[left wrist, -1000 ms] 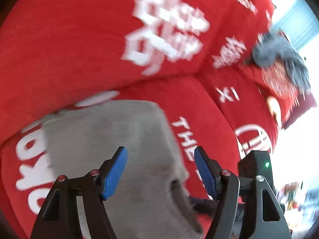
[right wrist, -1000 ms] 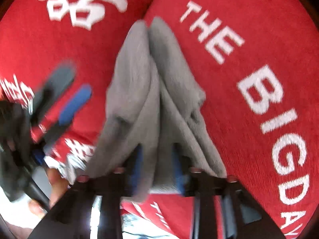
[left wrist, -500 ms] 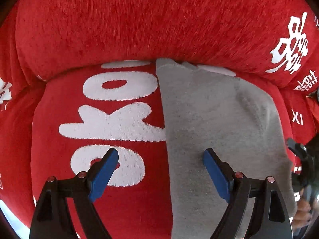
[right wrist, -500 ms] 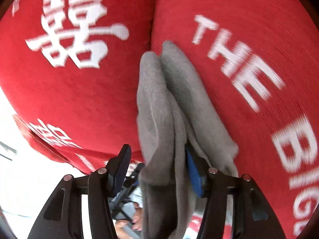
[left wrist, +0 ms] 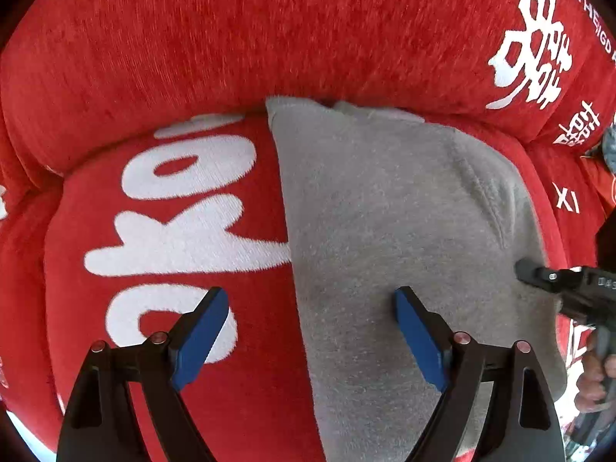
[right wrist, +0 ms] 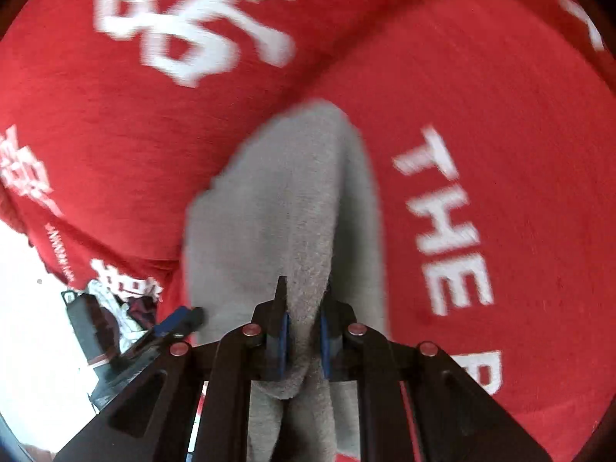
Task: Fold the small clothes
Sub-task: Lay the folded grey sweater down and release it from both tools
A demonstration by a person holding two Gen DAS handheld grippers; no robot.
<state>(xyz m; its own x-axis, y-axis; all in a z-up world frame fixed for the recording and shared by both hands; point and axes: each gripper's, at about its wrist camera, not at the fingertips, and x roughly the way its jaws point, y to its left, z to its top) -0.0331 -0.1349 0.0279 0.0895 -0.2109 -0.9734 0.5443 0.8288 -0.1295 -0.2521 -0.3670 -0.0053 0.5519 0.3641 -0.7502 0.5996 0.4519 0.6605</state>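
A small grey fleece garment (left wrist: 400, 231) lies folded on a red sofa seat. My left gripper (left wrist: 312, 331) is open and empty, hovering over the garment's left edge, one blue pad over red cushion, the other over grey cloth. My right gripper (right wrist: 304, 331) is shut on a bunched fold of the grey garment (right wrist: 285, 208) at its near edge. The right gripper's black body (left wrist: 569, 285) shows at the garment's right edge in the left wrist view. The left gripper's tip (right wrist: 181, 319) shows at lower left in the right wrist view.
The red sofa seat cushion (left wrist: 165, 223) carries large white letters, and the red backrest (left wrist: 269, 34) rises behind the garment. A dark grey cloth (left wrist: 610, 146) lies far right on the sofa. Bright floor (right wrist: 30, 327) lies beyond the sofa's edge.
My right gripper has closed on the grey garment's fold. The left gripper stays open and has held over the garment's left edge after swinging there from the right.
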